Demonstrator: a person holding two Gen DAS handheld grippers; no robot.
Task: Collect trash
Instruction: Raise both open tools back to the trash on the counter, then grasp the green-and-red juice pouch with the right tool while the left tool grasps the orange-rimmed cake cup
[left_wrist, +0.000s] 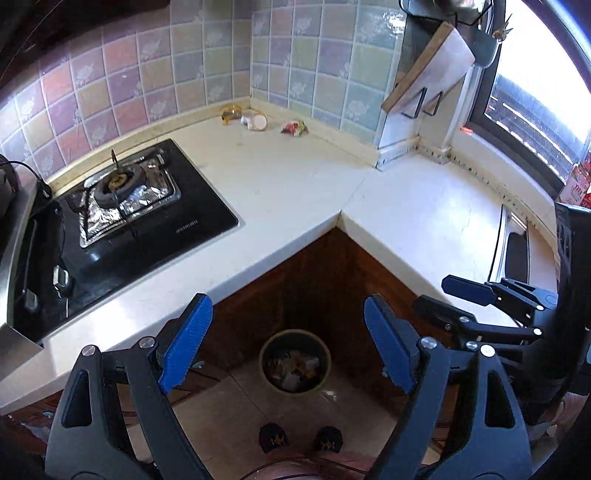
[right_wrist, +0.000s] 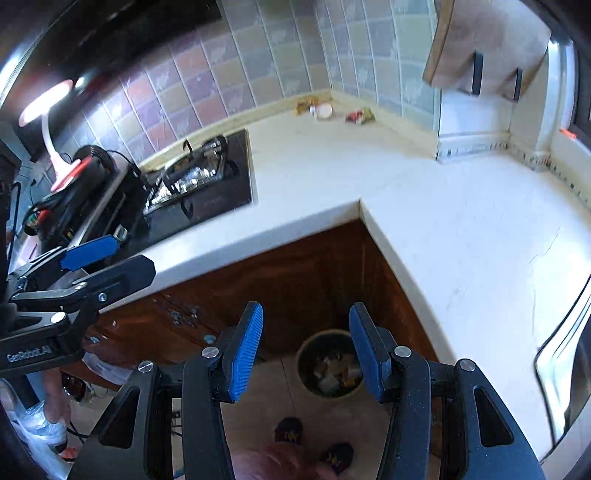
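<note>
My left gripper (left_wrist: 288, 343) and right gripper (right_wrist: 306, 350) hang spread apart, empty, above the bin (left_wrist: 294, 363) on the floor. 3 trash bits (left_wrist: 255, 121) sit far off in the counter (left_wrist: 295, 184) corner.

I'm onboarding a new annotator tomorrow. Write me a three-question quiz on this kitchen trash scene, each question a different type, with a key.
1. True or false: the left hand-held gripper is holding a piece of trash.
2. Multiple choice: the trash bin stands
A) on the countertop
B) on the floor under the counter's inner corner
C) on the stove
3. Fill in: the red-green wrapper, the small white cup and the yellow wrapper lie in the far corner of the countertop, against the tiled ____.

Key: 1 false, both it and the right hand-held gripper are open and empty; 2 B; 3 wall.
</note>
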